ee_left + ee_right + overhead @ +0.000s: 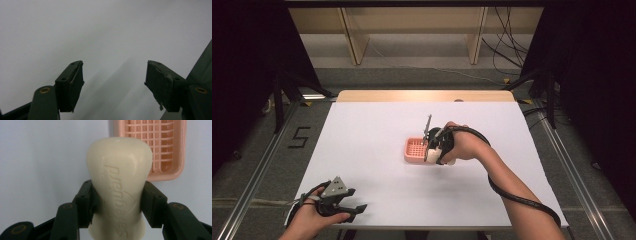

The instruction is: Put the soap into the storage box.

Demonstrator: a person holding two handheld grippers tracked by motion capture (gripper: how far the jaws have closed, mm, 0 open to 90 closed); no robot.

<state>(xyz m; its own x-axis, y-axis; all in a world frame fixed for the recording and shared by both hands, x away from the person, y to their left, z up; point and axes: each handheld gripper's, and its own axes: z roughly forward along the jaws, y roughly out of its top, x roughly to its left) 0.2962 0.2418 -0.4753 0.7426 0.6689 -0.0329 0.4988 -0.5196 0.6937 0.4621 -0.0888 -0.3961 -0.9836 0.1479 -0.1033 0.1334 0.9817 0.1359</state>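
At the near left edge of the white tabletop (377,200), the left gripper (354,209) is held with its jaws spread apart and nothing between them. Farther in, a cream soap bar (119,182) is clamped at its waist by the right gripper (117,203), just beside the pink slotted soap dish (160,150).
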